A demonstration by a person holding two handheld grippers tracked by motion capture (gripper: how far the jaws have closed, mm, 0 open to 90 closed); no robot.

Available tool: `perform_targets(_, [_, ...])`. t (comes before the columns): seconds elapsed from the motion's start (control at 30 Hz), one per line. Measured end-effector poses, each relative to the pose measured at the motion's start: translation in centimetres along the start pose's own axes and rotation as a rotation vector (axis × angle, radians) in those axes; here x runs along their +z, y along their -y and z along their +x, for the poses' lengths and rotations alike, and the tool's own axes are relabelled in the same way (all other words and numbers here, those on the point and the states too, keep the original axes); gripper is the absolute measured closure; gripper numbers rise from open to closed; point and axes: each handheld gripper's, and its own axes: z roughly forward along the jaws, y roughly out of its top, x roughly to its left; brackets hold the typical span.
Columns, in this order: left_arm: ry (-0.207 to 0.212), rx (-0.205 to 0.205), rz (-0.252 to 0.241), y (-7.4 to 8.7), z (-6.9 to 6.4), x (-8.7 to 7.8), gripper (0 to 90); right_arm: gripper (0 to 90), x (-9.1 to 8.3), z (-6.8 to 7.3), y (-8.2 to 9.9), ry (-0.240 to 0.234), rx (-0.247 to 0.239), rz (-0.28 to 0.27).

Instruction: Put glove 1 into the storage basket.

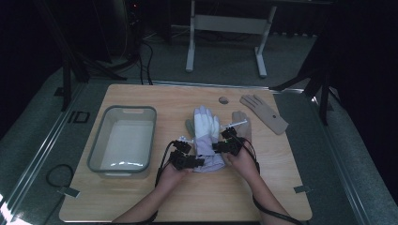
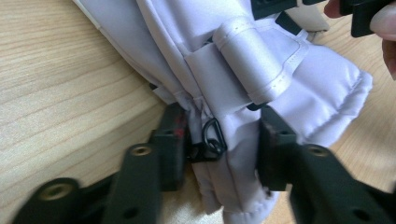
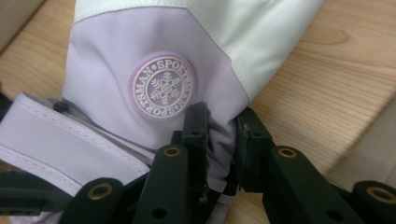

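A white and lilac ski glove (image 1: 206, 129) lies in the middle of the wooden table (image 1: 141, 197), fingers pointing away. My left gripper (image 1: 199, 162) is at the left of its cuff, and in the left gripper view (image 2: 224, 149) the jaws press on bunched cuff fabric (image 2: 261, 70) beside a black D-ring (image 2: 212, 137). My right gripper (image 1: 218, 147) is at the glove's right edge. In the right gripper view (image 3: 219, 140) its jaws pinch a fold of lilac fabric (image 3: 116, 60) just below a round snowflake badge (image 3: 162, 86).
A clear plastic bin (image 1: 105, 123) stands on the table to the left of the glove. A tan glove (image 1: 264, 113) lies at the back right, another tan one (image 1: 242, 119) partly behind my right gripper. A small grey object (image 1: 223, 100) sits near the far edge.
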Motion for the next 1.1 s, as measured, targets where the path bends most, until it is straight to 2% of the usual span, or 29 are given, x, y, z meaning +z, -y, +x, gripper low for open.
perform_targets(0.07, [-0.003, 0.013, -0.004, 0.0, -0.2, -0.1, 68.6, 78.6, -0.1, 0.4, -0.1, 0.019, -0.026, 0.005])
perform_targets(0.17, [0.005, 0.020, -0.002, -0.1, -0.3, -0.3, 72.9, 79.2, -0.3, 0.5, -0.3, 0.021, -0.025, 0.008])
perform_targets(0.2, [0.009, 0.028, 0.000, -0.2, -0.2, -0.4, 73.5, 79.3, -0.4, 0.4, -0.3, 0.016, -0.005, 0.003])
perform_targets(0.23, [0.010, 0.030, 0.002, -0.2, -0.2, -0.4, 74.0, 79.5, -0.5, 0.5, -0.3, 0.016, -0.014, 0.005])
perform_targets(0.3, [0.017, 0.036, 0.001, -0.4, -0.2, -0.5, 74.7, 79.5, -0.5, 0.5, -0.3, 0.015, -0.011, 0.004])
perform_targets(0.4, [0.002, 0.071, 0.008, -1.0, -0.5, -1.0, 75.2, 79.7, -1.0, 0.6, -0.6, 0.021, -0.007, -0.014])
perform_targets(0.6, [0.007, 0.094, -0.002, -2.1, -0.6, -2.4, 75.2, 79.6, -2.1, 1.0, -1.5, 0.026, -0.002, -0.042])
perform_targets(0.8, [0.013, 0.123, -0.002, -2.7, -0.6, -4.0, 75.2, 79.6, -3.2, 2.1, -2.6, 0.034, -0.030, -0.059])
perform_targets(0.97, [0.022, 0.149, 0.006, -3.2, -0.3, -5.4, 75.3, 79.6, -3.7, 2.9, -3.3, 0.022, -0.025, -0.067])
perform_targets(1.1, [0.030, 0.188, 0.019, -3.7, 0.1, -6.6, 75.1, 79.5, -4.0, 3.7, -3.9, 0.019, -0.030, -0.074])
